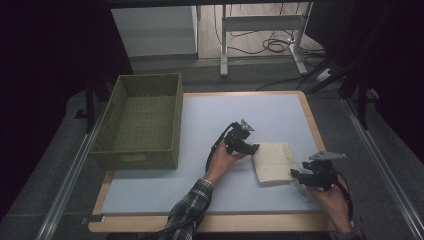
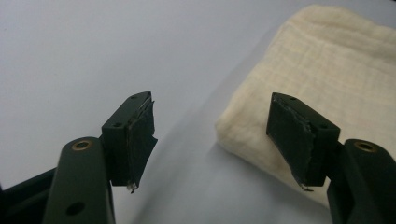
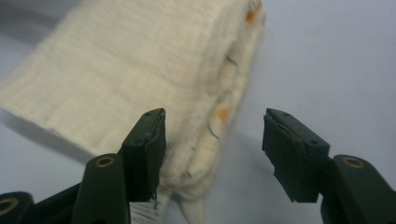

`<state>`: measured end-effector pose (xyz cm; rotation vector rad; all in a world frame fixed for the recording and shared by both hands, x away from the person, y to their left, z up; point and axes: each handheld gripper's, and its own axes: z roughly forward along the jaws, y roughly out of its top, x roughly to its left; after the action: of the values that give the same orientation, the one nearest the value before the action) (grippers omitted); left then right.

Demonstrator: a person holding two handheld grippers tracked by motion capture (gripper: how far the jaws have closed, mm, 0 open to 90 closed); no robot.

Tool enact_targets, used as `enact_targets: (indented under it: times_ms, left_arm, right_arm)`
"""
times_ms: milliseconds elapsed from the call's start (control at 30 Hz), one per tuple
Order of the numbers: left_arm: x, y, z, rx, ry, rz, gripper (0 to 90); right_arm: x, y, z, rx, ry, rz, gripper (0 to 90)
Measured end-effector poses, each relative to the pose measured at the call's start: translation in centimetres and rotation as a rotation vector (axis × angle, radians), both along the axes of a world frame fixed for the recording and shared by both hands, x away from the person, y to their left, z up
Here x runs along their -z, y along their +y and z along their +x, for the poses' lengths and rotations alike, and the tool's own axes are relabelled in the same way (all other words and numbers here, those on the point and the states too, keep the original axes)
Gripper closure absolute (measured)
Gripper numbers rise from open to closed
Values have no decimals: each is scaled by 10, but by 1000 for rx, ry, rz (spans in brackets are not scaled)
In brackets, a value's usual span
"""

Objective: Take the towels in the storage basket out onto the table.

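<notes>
A folded cream cloth [image 1: 274, 162] lies on the pale blue mat [image 1: 200, 130], right of centre. My left gripper [image 1: 254, 148] sits at the cloth's left edge, open; in the left gripper view its jaws stand wide apart, one over the bare mat and the other over the cloth [image 2: 322, 70]. My right gripper [image 1: 295, 175] is at the cloth's near right corner, open as well. In the right gripper view the cloth [image 3: 140, 74] shows stacked folded layers with small orange and dark marks along its edge, and that edge lies between the jaws.
A green woven basket [image 1: 141, 150] stands on the left side of the table, with nothing in it that I can see. A wooden table rim [image 1: 314, 125] frames the mat. Cables and a metal stand leg [image 1: 300, 55] lie on the floor beyond.
</notes>
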<state>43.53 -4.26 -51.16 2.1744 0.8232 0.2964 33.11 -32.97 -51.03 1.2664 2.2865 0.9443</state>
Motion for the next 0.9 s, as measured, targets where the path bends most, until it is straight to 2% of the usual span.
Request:
enact_targets:
  times_ms: [67, 133, 200, 333, 467, 533, 633, 733, 800, 900]
  left_arm:
    - [0, 0, 1, -1, 7, 0, 319]
    - [1, 0, 2, -2, 12, 3, 319]
    - [2, 0, 4, -1, 15, 7, 320]
    - [1, -1, 6, 0, 21, 8, 325]
    - [2, -5, 8, 13, 31, 18, 329]
    - [3, -7, 10, 16, 41, 28, 330]
    - [6, -8, 11, 20, 59, 33, 329]
    - [10, -9, 13, 20, 84, 31, 329]
    - [13, -9, 14, 28, 108, 38, 351]
    - [11, -10, 14, 25, 124, 43, 405]
  right_arm:
    - [5, -5, -2, 9, 22, 13, 385]
    - [8, -7, -4, 13, 16, 32, 384]
    - [7, -3, -5, 16, 21, 18, 398]
    - [5, 3, -7, -10, 48, 15, 581]
    - [3, 5, -6, -5, 92, 38, 679]
    - [2, 6, -5, -16, 120, 52, 786]
    - [2, 6, -4, -27, 149, 73, 813]
    - [2, 4, -2, -30, 159, 97, 820]
    - [3, 1, -2, -37, 162, 112, 821]
    - [4, 1, -2, -42, 154, 109, 820]
